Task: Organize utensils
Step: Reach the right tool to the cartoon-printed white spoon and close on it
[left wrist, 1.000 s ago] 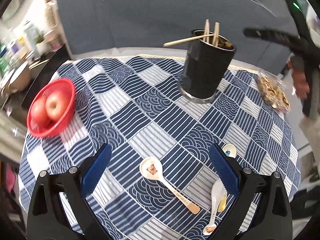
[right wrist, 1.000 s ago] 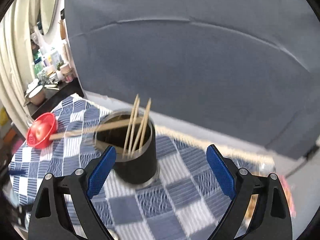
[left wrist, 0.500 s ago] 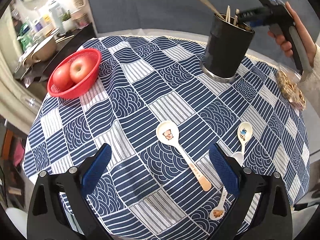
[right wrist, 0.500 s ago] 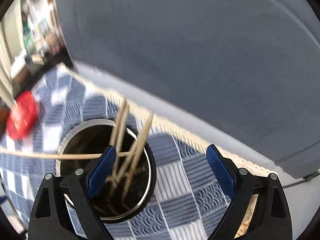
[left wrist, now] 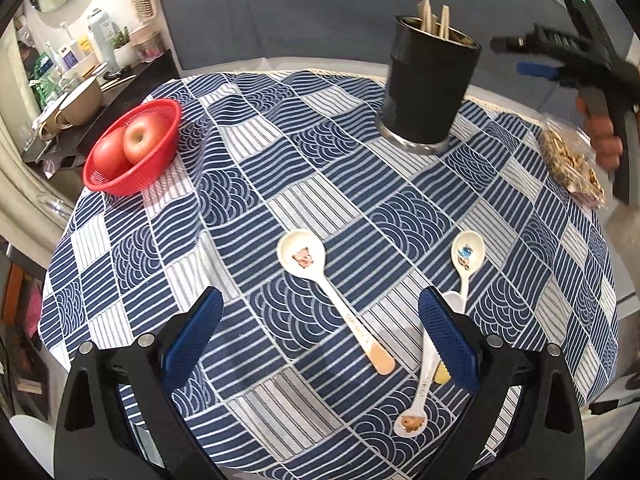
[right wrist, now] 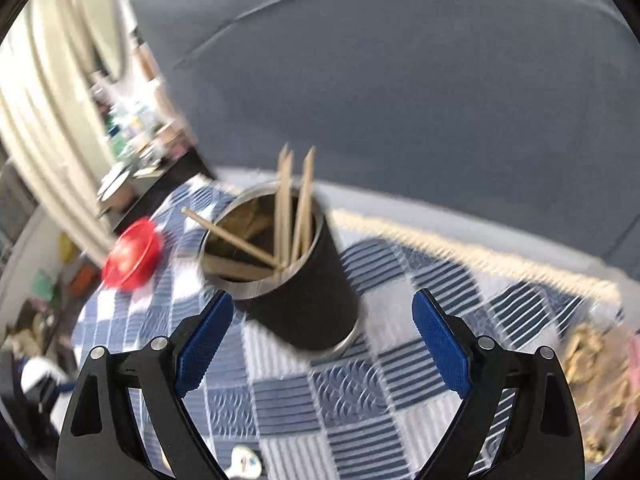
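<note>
The left tool (left wrist: pixel 320 336) is hovering wide open over three spoons (left wrist: pixel 332 296) lying loose on the bench (left wrist: pixel 260 168); closing off-centre risks skidding one away. The right tool (right wrist: pixel 320 348), also gaping and empty, is hanging near the chopstick-filled black cup (right wrist: pixel 304 280), which a careless nudge could topple.

Pulled back from above the black holder (right wrist: pixel 294 276) to its near side: right gripper (right wrist: pixel 320 344), jaws spread and empty. Dropped fully inside now, leaning on the left rim: the loose chopstick (right wrist: pixel 228 236), earlier lying crosswise.
</note>
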### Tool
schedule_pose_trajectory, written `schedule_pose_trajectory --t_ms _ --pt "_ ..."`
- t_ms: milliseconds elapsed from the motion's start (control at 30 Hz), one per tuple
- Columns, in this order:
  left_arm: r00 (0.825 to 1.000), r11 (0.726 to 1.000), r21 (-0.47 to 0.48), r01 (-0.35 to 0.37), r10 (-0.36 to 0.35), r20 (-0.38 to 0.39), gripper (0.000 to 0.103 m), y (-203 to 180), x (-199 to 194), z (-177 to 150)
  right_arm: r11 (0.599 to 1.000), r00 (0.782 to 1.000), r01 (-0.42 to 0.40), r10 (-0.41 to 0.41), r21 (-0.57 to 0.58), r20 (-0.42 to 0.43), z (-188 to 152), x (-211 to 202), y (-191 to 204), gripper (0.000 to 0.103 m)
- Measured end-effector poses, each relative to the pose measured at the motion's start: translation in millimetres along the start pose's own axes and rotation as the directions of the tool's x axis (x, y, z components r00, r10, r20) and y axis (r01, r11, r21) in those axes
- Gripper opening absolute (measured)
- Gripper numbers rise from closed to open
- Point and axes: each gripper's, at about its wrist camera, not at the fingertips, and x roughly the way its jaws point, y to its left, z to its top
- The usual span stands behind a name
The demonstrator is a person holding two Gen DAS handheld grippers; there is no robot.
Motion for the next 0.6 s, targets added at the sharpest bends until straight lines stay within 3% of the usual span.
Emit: schedule_pose_trajectory --t_ms 67,300,600 --pt "1.0 1.0 0.006 0.008 -0.008 -0.006 0.096 -5.6 1.1 -2.8 0.999 0.999 -0.031 0.029 -0.034 -0.045 -19.9 9.2 6.2 0.079" --pt "0.999 1.0 0.02 0.017 -0.016 -0.034 0.096 -21.3 4.6 -17.3 0.984 0.98 -0.113 0.087 -0.138 -0.181 -74.4 39.5 35.0 0.069" --pt "0.998 0.999 0.025 0.022 -0.021 -0.06 0.096 -33.8 5.3 -37.3 0.969 0.948 -0.179 0.123 -0.171 -0.292 -114.8 55.9 52.4 0.053"
